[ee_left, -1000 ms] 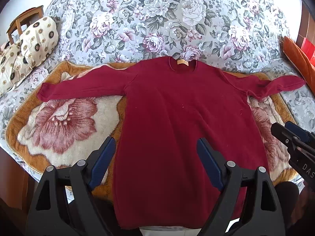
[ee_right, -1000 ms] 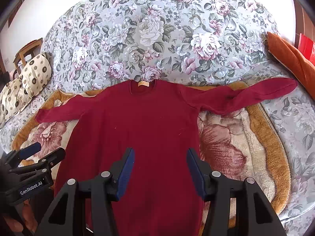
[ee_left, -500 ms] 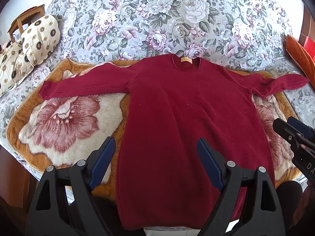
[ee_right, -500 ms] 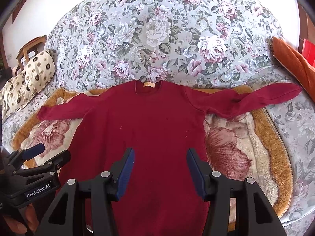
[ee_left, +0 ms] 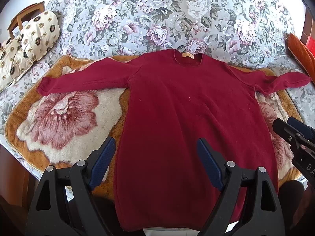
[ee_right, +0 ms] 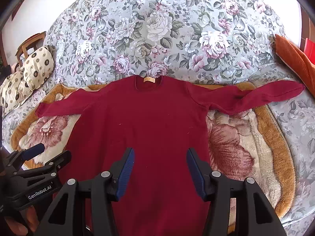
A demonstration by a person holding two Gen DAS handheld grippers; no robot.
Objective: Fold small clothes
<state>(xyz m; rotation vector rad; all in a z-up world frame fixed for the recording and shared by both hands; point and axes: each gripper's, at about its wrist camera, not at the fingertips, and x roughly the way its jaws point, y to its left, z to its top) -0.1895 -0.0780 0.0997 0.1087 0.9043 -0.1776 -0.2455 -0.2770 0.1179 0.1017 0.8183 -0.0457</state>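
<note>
Both grippers' fingers [ee_left: 208, 165] gape empty over a flat, fuzzy maroon sweater [ee_left: 187, 118].

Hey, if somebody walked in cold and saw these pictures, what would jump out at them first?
A dark red long-sleeved knit garment lies flat with both sleeves spread wide, its neckline away from the cameras, on a plush brown-edged flower-patterned blanket. Under both lies a grey floral bedspread. At the near edge, the left gripper and right gripper hover open above the garment's lower part, holding nothing.
</note>
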